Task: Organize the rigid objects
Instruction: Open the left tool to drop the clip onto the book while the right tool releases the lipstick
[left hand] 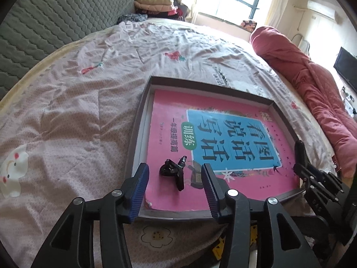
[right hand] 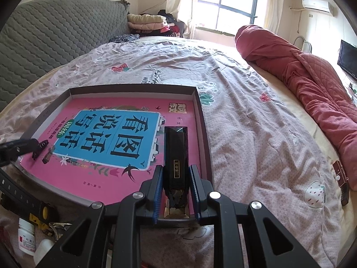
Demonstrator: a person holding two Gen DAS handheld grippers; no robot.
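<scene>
Left claw [left hand: 176,192] stands part open, empty, jaws either side of the small black plastic hair clip [left hand: 173,174] lying on the pink softcover workbook [left hand: 200,134] inside the shallow grey cardboard box lid [left hand: 142,120] on the bed [left hand: 78,89]. Right claw [right hand: 175,189] clamps the long black faceted box [right hand: 176,151] over the lid's right side. Lower it flat beside the wall, clear of the clip, then release. More items wait: white pill bottle [right hand: 26,236].

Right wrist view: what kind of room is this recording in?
Most likely a home bedroom: a large bed under a floral sheet, a rolled red quilt, and folded blankets by the window.
</scene>
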